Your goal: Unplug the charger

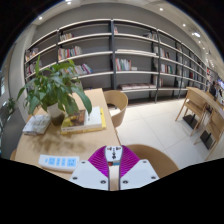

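Observation:
My gripper [113, 158] is above the wooden table [100, 138], its two purple pads [99, 160] pressed on a small white charger [113, 152] held between the fingertips. A white power strip [59, 161] lies flat on the table to the left of the fingers, apart from the charger. I see no plug in the strip's sockets. No cable shows on the charger.
A potted green plant [56, 86] stands on the table's left part, with books [88, 121] and papers [36, 125] beside it. A wooden chair [117, 103] stands behind the table. Another table with chairs [203, 112] is at the right. Bookshelves [120, 55] line the back wall.

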`<move>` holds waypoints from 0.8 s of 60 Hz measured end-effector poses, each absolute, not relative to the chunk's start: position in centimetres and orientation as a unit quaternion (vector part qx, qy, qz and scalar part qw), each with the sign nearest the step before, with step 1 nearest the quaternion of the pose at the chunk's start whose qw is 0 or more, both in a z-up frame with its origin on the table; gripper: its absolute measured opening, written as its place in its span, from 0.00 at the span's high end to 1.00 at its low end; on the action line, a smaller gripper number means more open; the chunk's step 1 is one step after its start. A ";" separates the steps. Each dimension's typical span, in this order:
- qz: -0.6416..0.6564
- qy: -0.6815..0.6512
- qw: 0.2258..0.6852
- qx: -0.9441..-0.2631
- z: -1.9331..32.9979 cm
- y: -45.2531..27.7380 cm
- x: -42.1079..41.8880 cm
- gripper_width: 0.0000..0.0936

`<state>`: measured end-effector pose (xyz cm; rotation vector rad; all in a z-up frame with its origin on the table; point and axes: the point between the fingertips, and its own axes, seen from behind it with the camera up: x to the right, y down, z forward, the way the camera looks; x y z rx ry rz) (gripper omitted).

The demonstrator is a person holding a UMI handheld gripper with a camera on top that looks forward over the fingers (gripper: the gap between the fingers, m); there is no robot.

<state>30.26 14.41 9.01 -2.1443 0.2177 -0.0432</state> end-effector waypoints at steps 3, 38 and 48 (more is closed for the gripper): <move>-0.010 0.082 0.445 -0.892 7.1 13.4 29.7 0.89; -0.029 0.042 0.430 -0.901 4.1 12.6 27.3 0.17; -0.047 0.052 0.493 -0.867 13.0 10.5 25.8 0.13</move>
